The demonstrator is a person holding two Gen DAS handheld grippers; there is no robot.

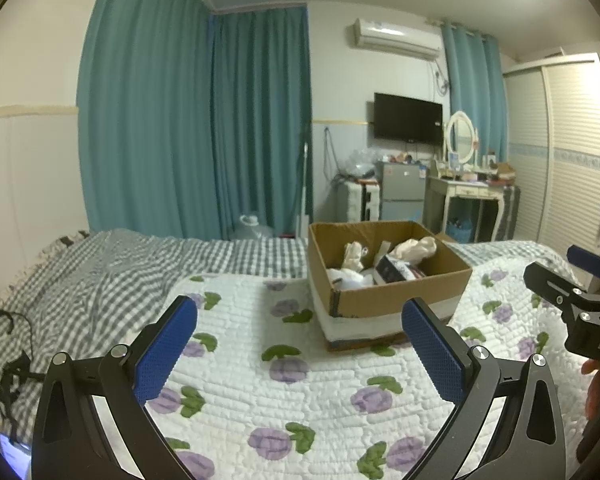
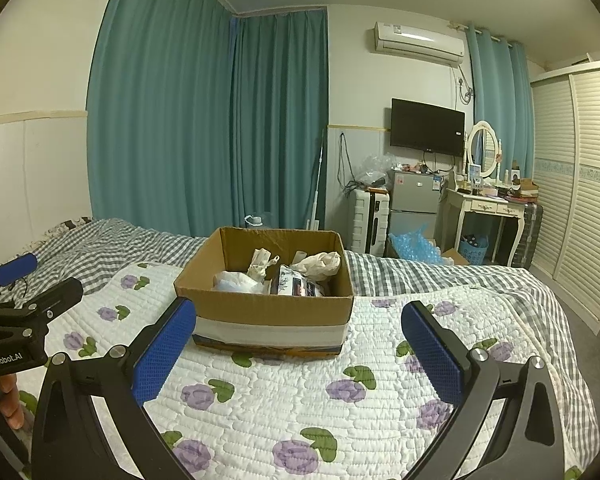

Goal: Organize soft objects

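Note:
An open cardboard box (image 1: 396,300) stands on the flowered quilt (image 1: 260,392) of the bed; it also shows in the right wrist view (image 2: 268,304). Inside lie several soft things: a cream bundle (image 2: 318,265), a white bundle (image 2: 236,282), a small pale toy (image 2: 262,264) and a dark printed packet (image 2: 300,286). My left gripper (image 1: 300,344) is open and empty, hovering over the quilt in front and left of the box. My right gripper (image 2: 300,344) is open and empty, just in front of the box. Each gripper shows at the edge of the other's view.
A grey checked sheet (image 1: 112,272) covers the far side of the bed, with black cables (image 1: 8,344) on its left. Teal curtains (image 2: 204,120), a small fridge (image 2: 414,200), a dressing table (image 2: 484,204) and a wardrobe (image 2: 580,200) stand beyond the bed.

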